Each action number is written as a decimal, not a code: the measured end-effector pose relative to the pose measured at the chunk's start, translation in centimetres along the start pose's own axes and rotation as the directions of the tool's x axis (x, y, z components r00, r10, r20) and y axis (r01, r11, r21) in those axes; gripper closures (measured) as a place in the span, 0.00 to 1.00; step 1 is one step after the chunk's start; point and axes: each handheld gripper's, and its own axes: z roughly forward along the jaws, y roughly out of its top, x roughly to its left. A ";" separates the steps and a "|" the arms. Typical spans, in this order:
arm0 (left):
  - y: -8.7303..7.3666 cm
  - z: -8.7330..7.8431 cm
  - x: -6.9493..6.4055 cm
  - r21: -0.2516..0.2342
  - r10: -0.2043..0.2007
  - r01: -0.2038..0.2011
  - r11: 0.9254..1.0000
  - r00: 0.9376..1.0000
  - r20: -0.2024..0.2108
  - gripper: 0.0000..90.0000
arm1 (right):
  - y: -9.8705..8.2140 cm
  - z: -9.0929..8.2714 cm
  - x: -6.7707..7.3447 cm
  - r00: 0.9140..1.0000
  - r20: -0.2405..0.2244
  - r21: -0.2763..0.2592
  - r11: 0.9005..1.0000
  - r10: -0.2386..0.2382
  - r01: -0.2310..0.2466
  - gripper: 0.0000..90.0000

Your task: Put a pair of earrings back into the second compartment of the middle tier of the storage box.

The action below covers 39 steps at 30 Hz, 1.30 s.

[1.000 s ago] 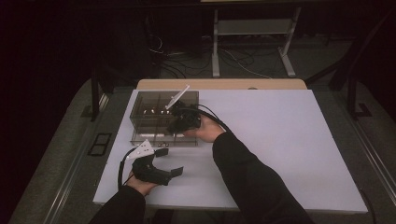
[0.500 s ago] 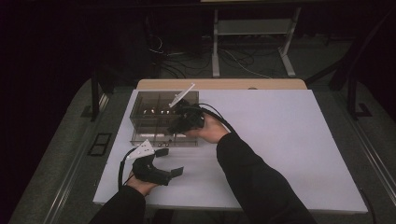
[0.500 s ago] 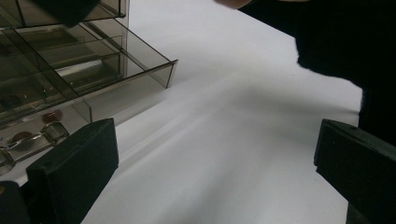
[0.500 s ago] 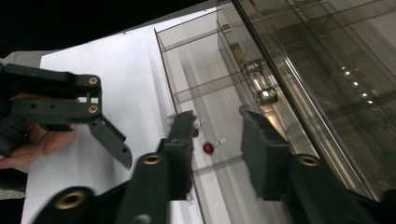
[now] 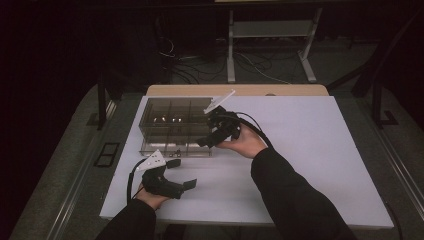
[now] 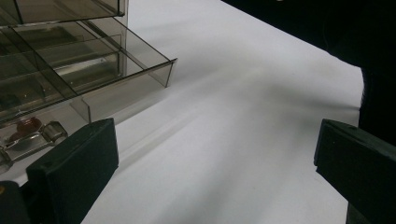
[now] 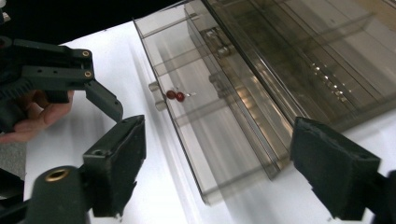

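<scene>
Resting nearest the person, in front of the smoked-plastic organizer box (image 5: 175,125), the left gripper (image 5: 181,175) lies with jaws wide apart and empty. Just beyond it the box's lower drawer (image 7: 205,126) stands pulled out, a small red-beaded item (image 7: 175,95) lying in one compartment (what it is I cannot tell). At the drawer's right end the right gripper (image 5: 209,139), jaws just opened wide and holding nothing, hovers; the deposit looks done, the drawer not yet closed.
</scene>
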 end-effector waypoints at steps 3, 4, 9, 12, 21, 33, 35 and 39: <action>0.0 0.0 0.0 0.001 -0.001 0.001 1.000 1.000 0.000 0.00 | -0.7 -0.7 -0.3 0.999 0.001 -0.002 0.999 0.037 -0.037 0.12; 0.0 0.0 0.0 0.000 -0.001 0.001 1.000 1.000 0.000 0.00 | -1.0 -1.0 -0.4 0.999 0.003 -0.005 0.999 0.048 -0.048 0.12; 0.0 0.0 0.0 -0.002 -0.007 0.007 1.000 1.000 -0.003 0.00 | -2.5 -2.4 -1.0 0.997 0.009 -0.015 0.996 0.083 -0.083 0.00; 0.0 0.0 0.0 0.002 -0.001 0.001 1.000 1.000 -0.001 0.00 | -3.5 -3.6 -1.2 0.995 0.017 -0.031 0.995 0.101 -0.100 0.00; 0.0 0.0 0.0 0.002 0.003 -0.003 1.000 1.000 -0.002 0.00 | -7.0 -6.3 -1.3 0.989 0.040 -0.063 0.989 0.139 -0.137 0.00; 0.0 0.1 -0.1 0.003 -0.002 0.002 1.000 1.000 -0.005 0.00 | -12.1 -8.9 -1.2 0.976 0.092 -0.084 0.978 0.200 -0.192 0.00; 0.0 0.1 -0.1 0.003 -0.001 0.001 1.000 1.000 -0.007 0.00 | -12.9 -9.2 -1.2 0.973 0.099 -0.091 0.976 0.206 -0.198 0.00; 0.0 0.0 -0.1 0.006 0.002 -0.002 1.000 1.000 -0.008 0.00 | -14.5 -10.0 -0.9 0.967 0.118 -0.110 0.971 0.225 -0.212 0.00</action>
